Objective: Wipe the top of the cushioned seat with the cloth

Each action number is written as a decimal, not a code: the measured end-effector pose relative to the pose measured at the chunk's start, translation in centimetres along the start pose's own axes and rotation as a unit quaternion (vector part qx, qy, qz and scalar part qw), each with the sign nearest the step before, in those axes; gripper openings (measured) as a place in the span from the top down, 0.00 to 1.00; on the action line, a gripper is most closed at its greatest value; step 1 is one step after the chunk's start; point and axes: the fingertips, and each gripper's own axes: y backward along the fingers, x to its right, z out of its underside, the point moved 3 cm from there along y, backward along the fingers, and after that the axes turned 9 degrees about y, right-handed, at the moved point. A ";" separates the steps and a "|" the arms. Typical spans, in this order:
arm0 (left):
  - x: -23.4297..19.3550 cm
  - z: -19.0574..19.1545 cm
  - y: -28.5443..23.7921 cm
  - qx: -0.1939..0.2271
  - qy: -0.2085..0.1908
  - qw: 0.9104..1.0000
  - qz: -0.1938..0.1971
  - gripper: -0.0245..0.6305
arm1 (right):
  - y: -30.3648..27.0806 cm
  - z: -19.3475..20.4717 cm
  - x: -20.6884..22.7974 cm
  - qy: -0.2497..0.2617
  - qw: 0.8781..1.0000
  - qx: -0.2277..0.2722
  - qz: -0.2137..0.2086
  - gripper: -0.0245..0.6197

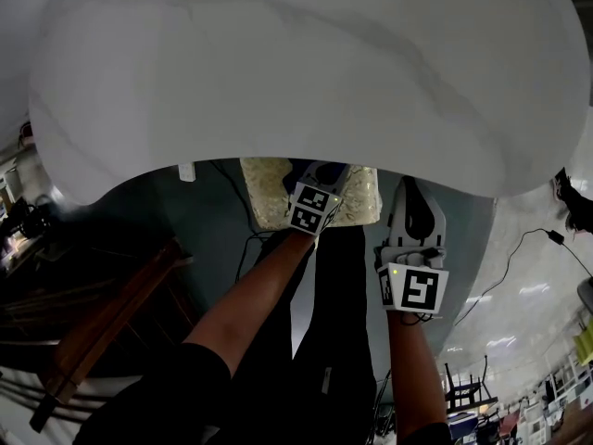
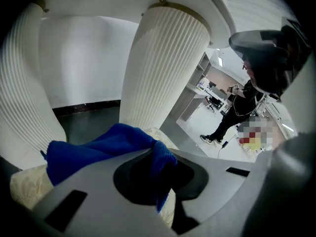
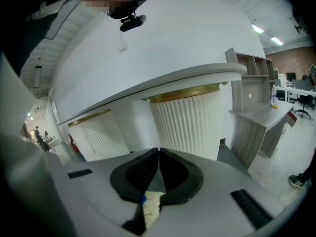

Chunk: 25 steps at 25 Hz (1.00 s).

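Observation:
The cushioned seat point(image 1: 269, 193) has a cream patterned top and sits just under the edge of a large white table point(image 1: 296, 72). My left gripper point(image 1: 315, 174) rests over the seat, shut on the blue cloth point(image 2: 108, 142). In the left gripper view the cloth bunches out of the left gripper point(image 2: 153, 154) and lies on the cream seat point(image 2: 24, 189). My right gripper point(image 1: 410, 188) hangs just right of the seat. In its own view the right gripper point(image 3: 159, 152) is shut with nothing in it, and a strip of seat point(image 3: 152, 206) shows below the jaws.
White ribbed pillars point(image 2: 163, 68) carry the table close behind the seat. A wooden chair point(image 1: 111, 313) stands at the left. A cable point(image 1: 519, 248) runs over the floor at the right. A person in dark clothes point(image 2: 237, 110) stands further back.

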 end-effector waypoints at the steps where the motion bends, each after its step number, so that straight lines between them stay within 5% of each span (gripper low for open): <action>1: 0.1 -0.1 -0.1 -0.001 -0.002 1.000 0.002 0.91 | 0.0 0.0 -0.1 -0.002 1.000 0.003 -0.001 0.90; 25: 4.2 -0.1 -3.1 -0.051 -0.054 0.996 0.055 0.91 | 0.2 1.1 0.4 -0.011 1.000 -0.002 0.015 0.90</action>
